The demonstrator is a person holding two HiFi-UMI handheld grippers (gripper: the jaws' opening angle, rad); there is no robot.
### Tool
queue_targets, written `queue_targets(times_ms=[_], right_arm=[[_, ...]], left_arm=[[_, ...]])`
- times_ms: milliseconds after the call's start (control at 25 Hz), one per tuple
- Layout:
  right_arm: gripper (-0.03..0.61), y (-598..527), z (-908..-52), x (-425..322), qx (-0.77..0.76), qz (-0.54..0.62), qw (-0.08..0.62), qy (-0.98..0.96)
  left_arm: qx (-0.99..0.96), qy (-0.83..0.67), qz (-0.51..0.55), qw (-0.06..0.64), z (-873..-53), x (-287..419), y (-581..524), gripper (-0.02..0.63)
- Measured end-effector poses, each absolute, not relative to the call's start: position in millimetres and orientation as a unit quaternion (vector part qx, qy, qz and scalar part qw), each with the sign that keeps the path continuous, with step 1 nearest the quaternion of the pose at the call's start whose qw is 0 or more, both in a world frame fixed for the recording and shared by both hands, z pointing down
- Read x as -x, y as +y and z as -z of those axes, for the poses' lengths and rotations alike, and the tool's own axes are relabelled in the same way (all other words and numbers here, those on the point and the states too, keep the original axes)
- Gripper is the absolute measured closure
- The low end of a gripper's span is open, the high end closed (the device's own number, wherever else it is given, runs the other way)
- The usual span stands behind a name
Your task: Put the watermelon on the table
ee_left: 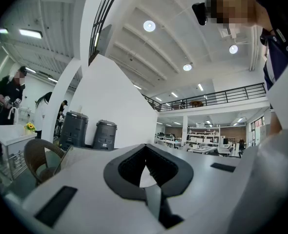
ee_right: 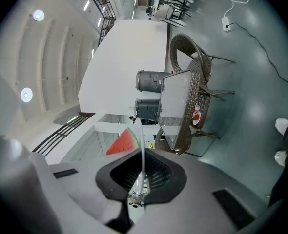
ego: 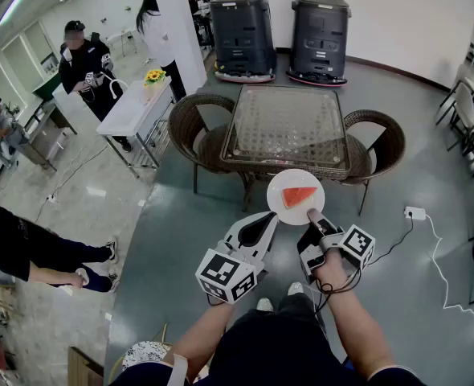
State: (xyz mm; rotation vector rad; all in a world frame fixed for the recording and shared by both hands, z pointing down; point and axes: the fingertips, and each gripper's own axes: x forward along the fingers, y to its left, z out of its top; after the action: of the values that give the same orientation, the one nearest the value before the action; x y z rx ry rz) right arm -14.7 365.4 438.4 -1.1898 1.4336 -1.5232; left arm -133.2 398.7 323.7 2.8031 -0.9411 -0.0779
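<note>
A red wedge of watermelon [ego: 299,196] lies on a round white plate [ego: 283,185] held in the air just in front of the glass-topped wicker table [ego: 285,127]. My right gripper [ego: 311,214] is shut on the plate's near rim. In the right gripper view the plate [ee_right: 143,145] runs edge-on between the jaws, with the watermelon [ee_right: 123,143] on its left and the table [ee_right: 179,106] beyond. My left gripper [ego: 271,217] sits beside the plate's lower left edge. Its jaws [ee_left: 145,146] meet at the tips with nothing between them.
Wicker chairs [ego: 195,127] [ego: 384,141] flank the table. Two dark cleaning machines [ego: 243,30] [ego: 320,30] stand against the far wall. A white side table with flowers [ego: 136,103] and several people are at the left. A power strip and cable [ego: 414,212] lie on the floor at the right.
</note>
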Motion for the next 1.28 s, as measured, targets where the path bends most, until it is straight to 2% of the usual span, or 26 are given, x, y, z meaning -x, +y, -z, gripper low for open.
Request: queue_targets(times_ms=[360, 1280], right_arm=[[0.569, 369.0, -441.7, 8.9, 0.458, 0.589, 0.376, 0.550], [0.569, 360.5, -448.7, 7.9, 0.461, 0.600, 0.362, 0.544]], left_arm=[[-0.943, -0.319, 0.023, 0.092, -328.4, 132.1, 402.9, 0.609], [-0.940, -0.327, 0.018, 0.098, -334.0, 124.5, 392.1, 0.609]])
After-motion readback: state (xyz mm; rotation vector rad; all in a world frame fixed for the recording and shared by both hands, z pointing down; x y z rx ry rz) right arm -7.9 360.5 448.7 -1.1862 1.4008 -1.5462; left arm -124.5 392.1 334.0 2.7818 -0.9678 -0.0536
